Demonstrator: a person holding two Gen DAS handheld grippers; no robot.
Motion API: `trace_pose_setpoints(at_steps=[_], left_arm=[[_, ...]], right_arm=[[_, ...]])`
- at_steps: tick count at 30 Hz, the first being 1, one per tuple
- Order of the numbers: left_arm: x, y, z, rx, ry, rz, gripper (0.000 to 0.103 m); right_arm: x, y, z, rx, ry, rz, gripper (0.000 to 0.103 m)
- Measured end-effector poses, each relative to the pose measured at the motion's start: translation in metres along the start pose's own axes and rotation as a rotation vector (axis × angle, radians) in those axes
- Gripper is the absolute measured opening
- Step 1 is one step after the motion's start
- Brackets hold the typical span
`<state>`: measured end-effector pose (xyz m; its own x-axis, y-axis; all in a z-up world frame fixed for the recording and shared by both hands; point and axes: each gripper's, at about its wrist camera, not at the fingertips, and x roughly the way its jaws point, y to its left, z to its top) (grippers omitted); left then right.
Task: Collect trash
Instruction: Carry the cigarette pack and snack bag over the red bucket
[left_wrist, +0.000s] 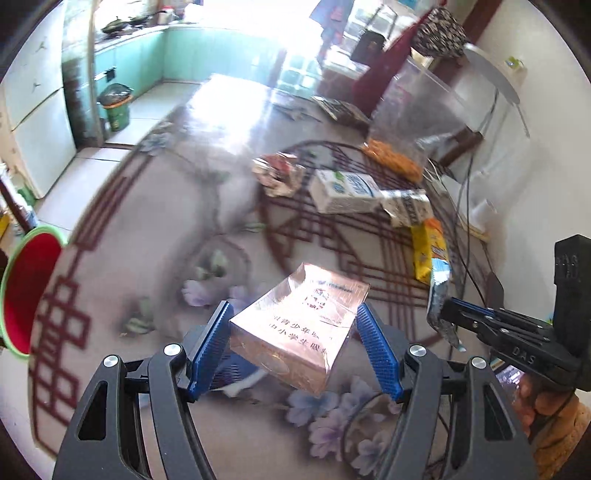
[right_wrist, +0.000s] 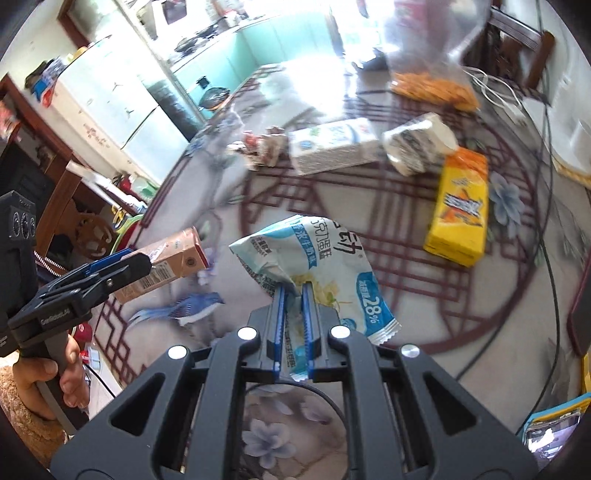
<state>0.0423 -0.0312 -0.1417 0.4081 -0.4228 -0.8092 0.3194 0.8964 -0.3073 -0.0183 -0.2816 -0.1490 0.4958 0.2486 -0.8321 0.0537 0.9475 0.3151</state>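
The left gripper (left_wrist: 293, 334) held a copper-pink carton (left_wrist: 301, 326) across its width between blue pads set fairly wide, the carton's long axis running away from the hand and clear above the patterned table (left_wrist: 155, 206); the right gripper (right_wrist: 293, 295) was pinched fully shut on a blue-and-white snack wrapper (right_wrist: 314, 266), which stood up out of the jaws; a red bin with a green rim (left_wrist: 26, 291) sat low at the near left beyond the table edge, so the left hand looked the nearer to it; the wrapper read "28%" among Chinese characters; the carton carried Chinese print; the grippers bore "DAS"; a yellow packet (right_wrist: 460, 210), a white milk carton (right_wrist: 334, 146) and a crumpled wrapper (right_wrist: 262, 146) lay farther off on the table.
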Motion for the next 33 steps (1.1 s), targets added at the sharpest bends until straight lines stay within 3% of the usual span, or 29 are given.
trace_pose_setpoints(at_steps=[8,20,33], left_arm=[[-0.019,0.036,0.002,-0.025,-0.047,0.028,0.062],[-0.036,0.102,0.004,-0.055,-0.056,0.002,0.060],[-0.059,0.185,0.011,-0.075,-0.057,0.015,0.059]], right_arm=[[0.008,0.047,0.011,-0.075,-0.006,0.005,0.010],[0.027,0.105,0.014,-0.091,-0.001,-0.027,0.010],[0.059,0.192,0.020,-0.114,0.000,-0.009,0.010]])
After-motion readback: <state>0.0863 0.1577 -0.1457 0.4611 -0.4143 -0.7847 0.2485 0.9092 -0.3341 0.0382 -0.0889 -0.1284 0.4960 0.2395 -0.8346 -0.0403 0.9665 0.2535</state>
